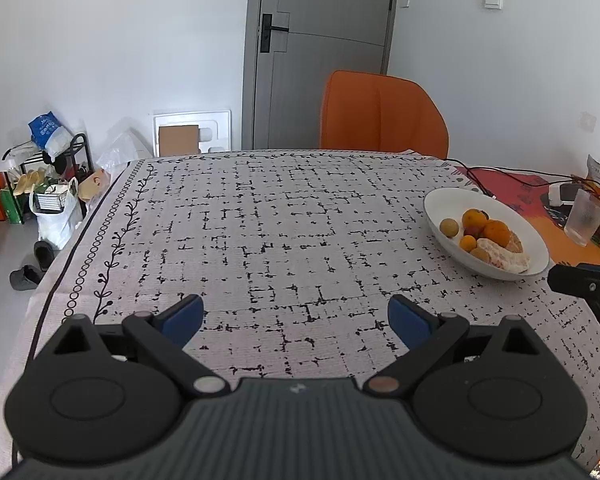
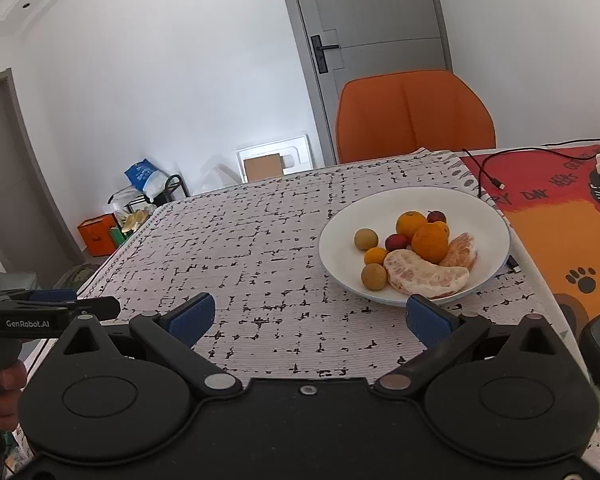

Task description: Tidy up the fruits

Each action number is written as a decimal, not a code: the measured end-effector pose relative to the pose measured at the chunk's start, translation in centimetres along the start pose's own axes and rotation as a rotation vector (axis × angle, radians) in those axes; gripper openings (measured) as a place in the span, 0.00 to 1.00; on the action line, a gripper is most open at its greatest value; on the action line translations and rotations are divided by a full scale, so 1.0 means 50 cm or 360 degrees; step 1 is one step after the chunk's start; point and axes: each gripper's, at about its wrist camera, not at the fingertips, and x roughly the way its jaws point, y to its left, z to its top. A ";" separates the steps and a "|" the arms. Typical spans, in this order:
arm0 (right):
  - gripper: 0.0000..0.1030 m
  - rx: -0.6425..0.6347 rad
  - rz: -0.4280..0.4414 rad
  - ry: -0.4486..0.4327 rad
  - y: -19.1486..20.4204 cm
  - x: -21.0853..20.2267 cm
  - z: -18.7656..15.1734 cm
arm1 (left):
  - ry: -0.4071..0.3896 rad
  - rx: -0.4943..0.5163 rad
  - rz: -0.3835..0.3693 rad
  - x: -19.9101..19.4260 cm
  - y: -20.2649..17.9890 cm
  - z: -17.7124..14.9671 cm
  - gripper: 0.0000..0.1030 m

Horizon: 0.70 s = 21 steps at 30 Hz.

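A white bowl (image 2: 340, 236) holds several fruits: oranges (image 2: 430, 242), small red fruits (image 2: 396, 242), brownish round fruits (image 2: 366, 239) and peeled pomelo segments (image 2: 424, 276). The bowl also shows in the left wrist view (image 1: 440, 204) at the right. My right gripper (image 2: 310, 314) is open and empty, just in front of the bowl. My left gripper (image 1: 296, 318) is open and empty over the patterned tablecloth (image 1: 260, 220), well left of the bowl. The left gripper also shows at the left edge of the right wrist view (image 2: 96, 305).
An orange chair (image 1: 380, 114) stands behind the table. A cable (image 2: 488, 168), a plastic cup (image 1: 584, 218) and small items lie on the orange mat (image 2: 560, 232) right of the bowl. Bags and a rack (image 1: 52, 184) sit on the floor at left.
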 end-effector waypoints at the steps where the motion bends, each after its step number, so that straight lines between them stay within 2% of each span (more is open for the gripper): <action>1: 1.00 0.0002 -0.0004 0.0001 -0.001 0.000 0.000 | 0.0000 -0.0004 -0.0003 0.000 0.000 0.000 0.95; 21: 1.00 0.0013 -0.0032 -0.0008 -0.005 -0.003 0.002 | -0.0002 -0.0033 -0.0009 -0.004 0.004 0.003 0.95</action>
